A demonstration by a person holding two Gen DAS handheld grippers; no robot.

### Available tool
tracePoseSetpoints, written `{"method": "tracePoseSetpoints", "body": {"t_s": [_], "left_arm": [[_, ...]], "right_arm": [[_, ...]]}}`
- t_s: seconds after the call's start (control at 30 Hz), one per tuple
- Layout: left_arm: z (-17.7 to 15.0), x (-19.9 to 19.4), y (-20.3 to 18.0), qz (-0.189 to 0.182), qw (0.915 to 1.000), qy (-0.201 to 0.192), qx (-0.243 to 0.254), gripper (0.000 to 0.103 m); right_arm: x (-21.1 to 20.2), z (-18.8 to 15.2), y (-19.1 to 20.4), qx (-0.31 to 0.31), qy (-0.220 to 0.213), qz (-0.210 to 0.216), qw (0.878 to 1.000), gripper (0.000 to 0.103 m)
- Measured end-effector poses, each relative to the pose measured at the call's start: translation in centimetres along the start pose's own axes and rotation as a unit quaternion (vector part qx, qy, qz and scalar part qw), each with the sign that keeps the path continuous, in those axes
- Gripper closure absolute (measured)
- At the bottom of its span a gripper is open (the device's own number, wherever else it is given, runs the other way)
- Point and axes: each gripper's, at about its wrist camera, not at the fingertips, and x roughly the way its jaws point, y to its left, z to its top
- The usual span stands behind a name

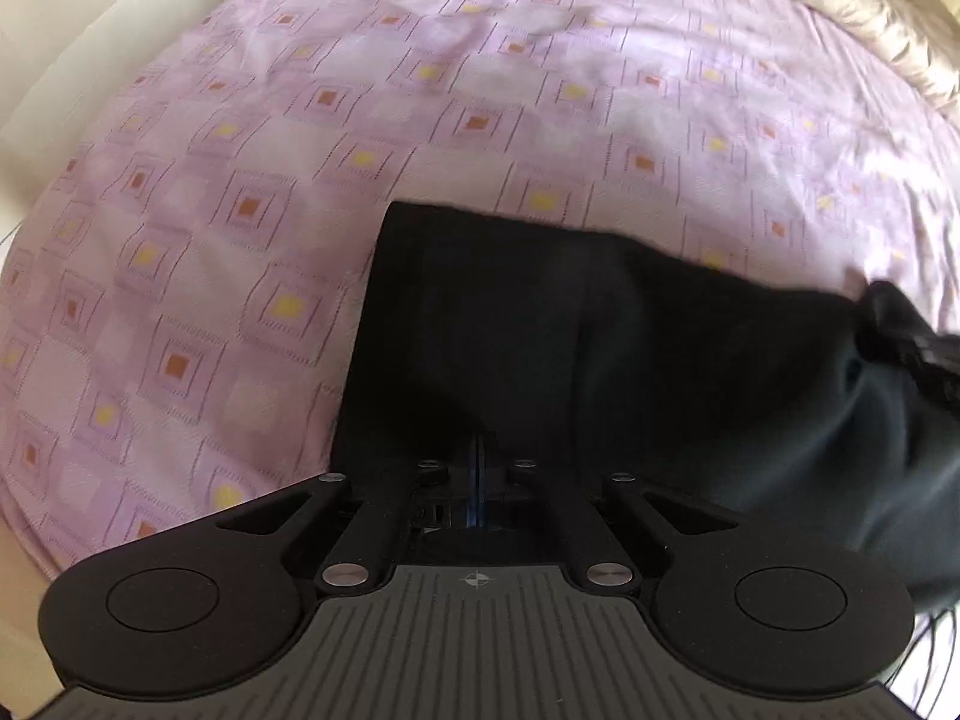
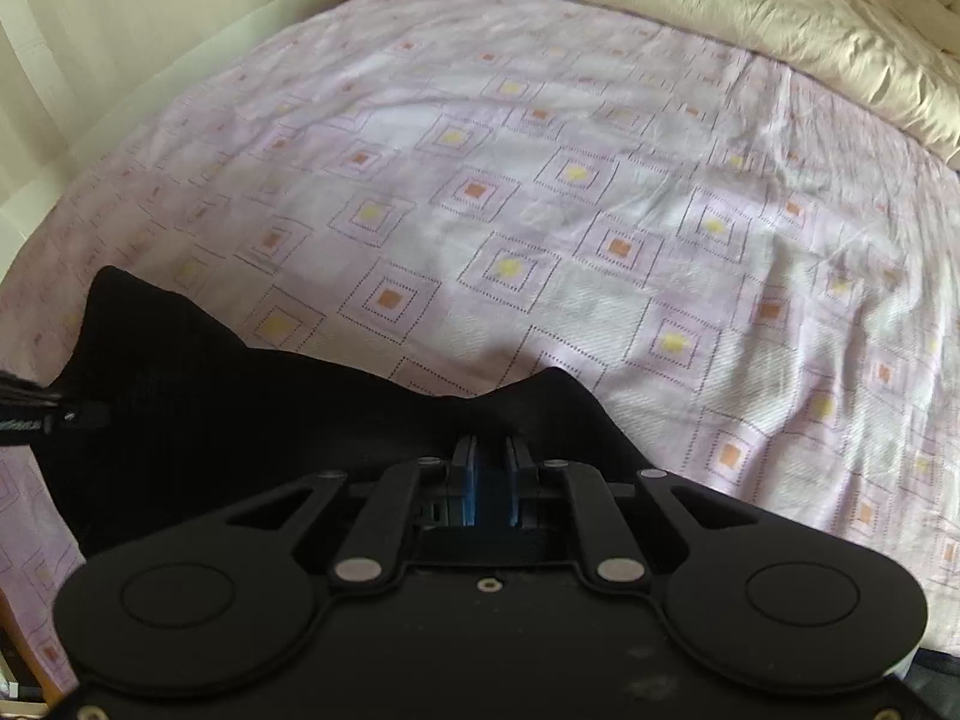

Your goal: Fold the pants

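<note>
black pants (image 1: 600, 348) spread on a bed under a lilac sheet (image 1: 240, 192) printed with squares, a cream duvet (image 2: 720, 6) bunched at the far end. left tongs (image 1: 478, 468) pinched fully together on the near edge of the pants. right tongs (image 2: 491, 468) with a narrow gap between the blue pads (image 2: 470, 492); dark cloth lies at their tips, but whether it is gripped cannot be told.

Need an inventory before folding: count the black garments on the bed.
1: the black pants lie on the patterned sheet, at both grippers' fingertips; more may lie hidden below the cameras.
</note>
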Motion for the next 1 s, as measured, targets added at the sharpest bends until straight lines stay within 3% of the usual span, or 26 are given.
{"method": "tracePoseSetpoints", "body": {"t_s": [0.2,0.33,0.43,0.6,0.77,0.93,1.0], "left_arm": [[-0.3,-0.6,-1.0,0.011,0.9995,-0.001,0.028,0.101],[-0.6,-2.9,-2.9,-0.026,0.9977,-0.030,0.054,0.101],[-1.2,-3.3,-5.2,-0.048,0.9937,-0.030,0.097,0.101],[-2.4,-1.7,-7.9,-0.057,0.9882,-0.004,0.142,0.101],[-4.0,-0.5,-8.8,-0.038,0.9815,0.001,0.188,0.101],[-3.5,-0.8,-9.5,-0.033,0.9808,0.008,0.192,0.101],[-3.2,-1.3,-9.6,-0.035,0.9840,0.005,0.174,0.101]], "right_arm": [[-0.6,0.4,0.2,-0.002,-0.015,0.001,1.000,0.093],[-4.7,-1.6,-0.5,0.033,-0.044,0.006,0.998,0.090],[-7.2,-4.7,-1.3,0.066,-0.045,-0.006,0.997,0.087],[-9.3,-10.4,-2.8,0.117,-0.005,-0.049,0.992,0.085],[-7.4,-13.9,-4.1,0.132,0.067,-0.073,0.986,0.076],[-8.6,-14.3,-4.6,0.134,0.044,-0.064,0.988,0.076],[-10.1,-14.4,-5.4,0.159,0.015,-0.069,0.985,0.067]]}}
